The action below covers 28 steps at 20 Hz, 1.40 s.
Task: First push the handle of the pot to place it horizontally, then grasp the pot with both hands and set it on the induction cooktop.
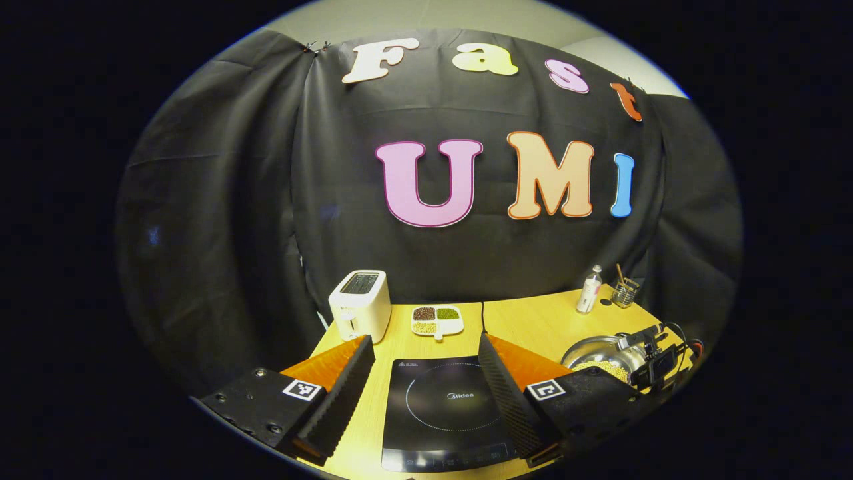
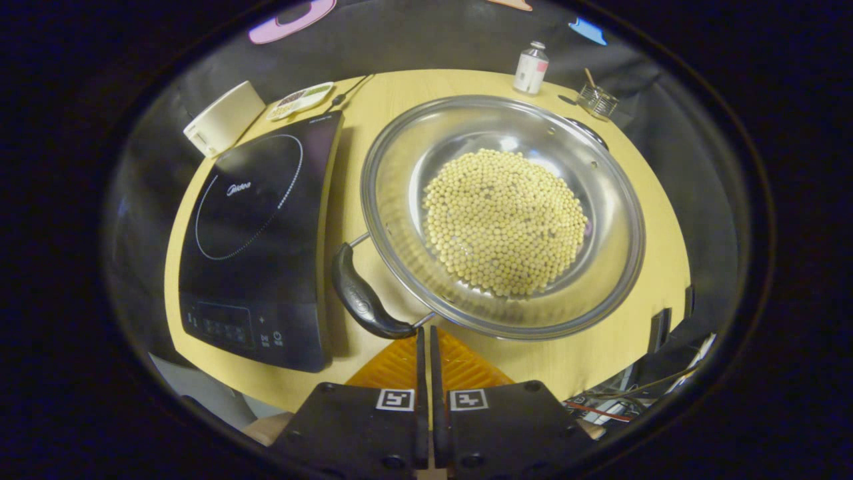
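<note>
Pressed-together right tongs (image 2: 424, 340) are seen at the bottom centre of the right gripper view, tips just below the black curved handle (image 2: 363, 297) of the wide stainless-steel pot (image 2: 393, 253); whether they touch it cannot be told. Nothing is pinched between them. Pale yellow round beans (image 2: 504, 221) are heaped in the pot, which sits on the light wooden counter (image 2: 640, 333) at centre right of that view, just beside the flat black induction cooktop (image 2: 256, 220) at centre left.

Left tongs (image 1: 426, 380) are seen spread wide at the bottom of the left gripper view, framing the cooktop and gripping nothing, well apart from the pot at lower right.

Farther back on the counter are a cream two-slot toaster (image 1: 360, 304), a white divided dish of mixed grains (image 1: 437, 320), a small white bottle (image 1: 589, 289) and a wire-mesh holder (image 1: 625, 291).

Step in hand is judged to be the first one: the handle push, with the pot not yet on the cooktop. Next move calls for the closed right tips to be set against the handle and nudged sideways; afterwards both tongs would be needed open at the pot's two sides. Beans could be spilled if the pot is tipped.
</note>
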Each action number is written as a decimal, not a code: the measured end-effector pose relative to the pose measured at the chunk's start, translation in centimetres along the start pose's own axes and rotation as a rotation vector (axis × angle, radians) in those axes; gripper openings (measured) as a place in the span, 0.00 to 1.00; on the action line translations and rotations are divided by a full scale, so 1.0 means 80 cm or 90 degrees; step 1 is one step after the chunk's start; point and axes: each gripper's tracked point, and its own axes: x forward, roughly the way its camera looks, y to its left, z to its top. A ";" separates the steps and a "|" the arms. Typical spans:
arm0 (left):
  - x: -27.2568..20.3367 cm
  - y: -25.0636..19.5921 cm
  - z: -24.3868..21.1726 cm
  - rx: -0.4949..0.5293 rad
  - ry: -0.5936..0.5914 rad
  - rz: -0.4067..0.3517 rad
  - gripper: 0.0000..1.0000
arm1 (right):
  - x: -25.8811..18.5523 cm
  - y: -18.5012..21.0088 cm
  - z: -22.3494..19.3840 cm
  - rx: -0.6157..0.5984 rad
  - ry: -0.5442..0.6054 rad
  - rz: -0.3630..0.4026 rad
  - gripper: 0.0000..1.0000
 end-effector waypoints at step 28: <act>0.010 -0.005 -0.032 -0.017 0.044 -0.003 0.96 | 0.038 0.060 0.107 0.157 -0.077 0.029 0.04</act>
